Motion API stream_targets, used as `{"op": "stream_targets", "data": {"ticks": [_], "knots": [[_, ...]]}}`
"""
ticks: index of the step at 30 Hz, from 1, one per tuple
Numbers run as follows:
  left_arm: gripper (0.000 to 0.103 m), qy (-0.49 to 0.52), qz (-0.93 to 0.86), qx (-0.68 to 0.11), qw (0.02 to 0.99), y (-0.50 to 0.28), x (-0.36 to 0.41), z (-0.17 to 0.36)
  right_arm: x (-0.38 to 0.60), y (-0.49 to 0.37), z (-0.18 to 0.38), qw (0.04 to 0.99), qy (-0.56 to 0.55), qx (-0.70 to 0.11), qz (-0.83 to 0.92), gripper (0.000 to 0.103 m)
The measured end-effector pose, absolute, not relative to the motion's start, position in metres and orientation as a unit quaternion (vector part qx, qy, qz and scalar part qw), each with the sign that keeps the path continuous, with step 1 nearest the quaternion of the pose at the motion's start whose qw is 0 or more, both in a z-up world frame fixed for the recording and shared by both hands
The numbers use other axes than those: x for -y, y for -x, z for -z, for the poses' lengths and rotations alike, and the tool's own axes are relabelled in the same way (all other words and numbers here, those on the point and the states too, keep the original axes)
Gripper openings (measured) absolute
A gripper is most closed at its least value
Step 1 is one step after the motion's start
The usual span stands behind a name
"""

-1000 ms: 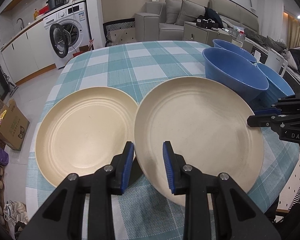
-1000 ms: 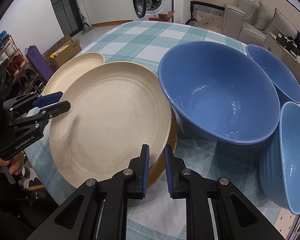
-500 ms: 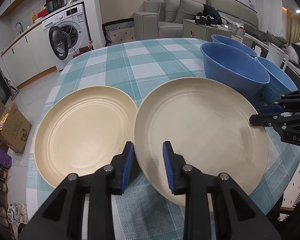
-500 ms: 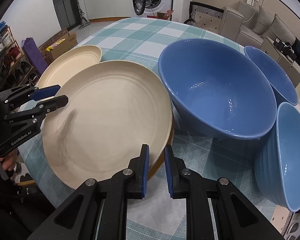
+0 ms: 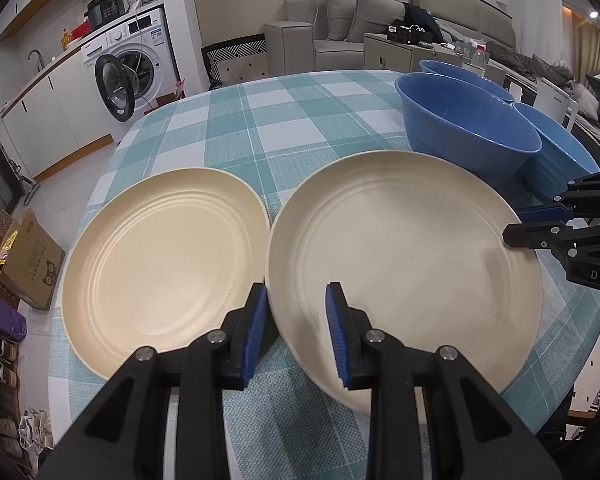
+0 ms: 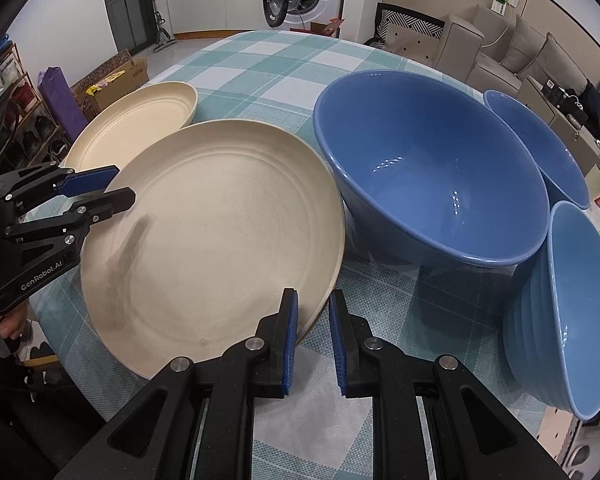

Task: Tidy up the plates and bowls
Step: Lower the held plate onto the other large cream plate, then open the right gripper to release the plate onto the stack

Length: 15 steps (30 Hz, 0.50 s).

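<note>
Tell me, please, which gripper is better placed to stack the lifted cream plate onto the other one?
Left. The left gripper grips the lifted plate at the rim beside the other plate; the right gripper holds the far rim.

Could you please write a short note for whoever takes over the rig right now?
Left gripper: fingers shut on one rim of the held plate.
Right gripper: shut on the opposite rim.
Second plate lies flat on the table beside the left gripper; big bowl, back bowl and side bowl sit un-nested on the other side.
Done: nothing stacked yet.
Left: probably set the held plate on the second plate, then nest the bowls.
</note>
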<state>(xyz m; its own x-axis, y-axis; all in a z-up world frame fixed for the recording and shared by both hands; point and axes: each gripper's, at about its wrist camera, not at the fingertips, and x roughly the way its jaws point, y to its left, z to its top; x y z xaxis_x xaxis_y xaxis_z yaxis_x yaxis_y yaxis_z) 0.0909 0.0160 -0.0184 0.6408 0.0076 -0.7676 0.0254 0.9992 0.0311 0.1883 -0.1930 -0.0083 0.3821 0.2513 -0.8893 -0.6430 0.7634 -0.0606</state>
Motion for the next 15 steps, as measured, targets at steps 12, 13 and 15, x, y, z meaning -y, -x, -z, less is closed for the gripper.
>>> {"op": "stream_targets", "data": {"ticks": [12, 13, 15], "knots": [[0.028, -0.022, 0.007, -0.425, 0.905, -0.0902, -0.0156, 0.0199, 0.1934, -0.1880, 0.0136, 0.804, 0.205, -0.485, -0.275, 0.016], [0.028, -0.022, 0.007, -0.425, 0.905, -0.0902, -0.0156, 0.0200, 0.1933, -0.1879, 0.0136, 0.805, 0.205, -0.485, -0.275, 0.016], [0.029, -0.022, 0.008, -0.424, 0.905, -0.0901, -0.0157, 0.0199, 0.1932, -0.1874, 0.0145, 0.805, 0.206, -0.484, -0.275, 0.017]]}}
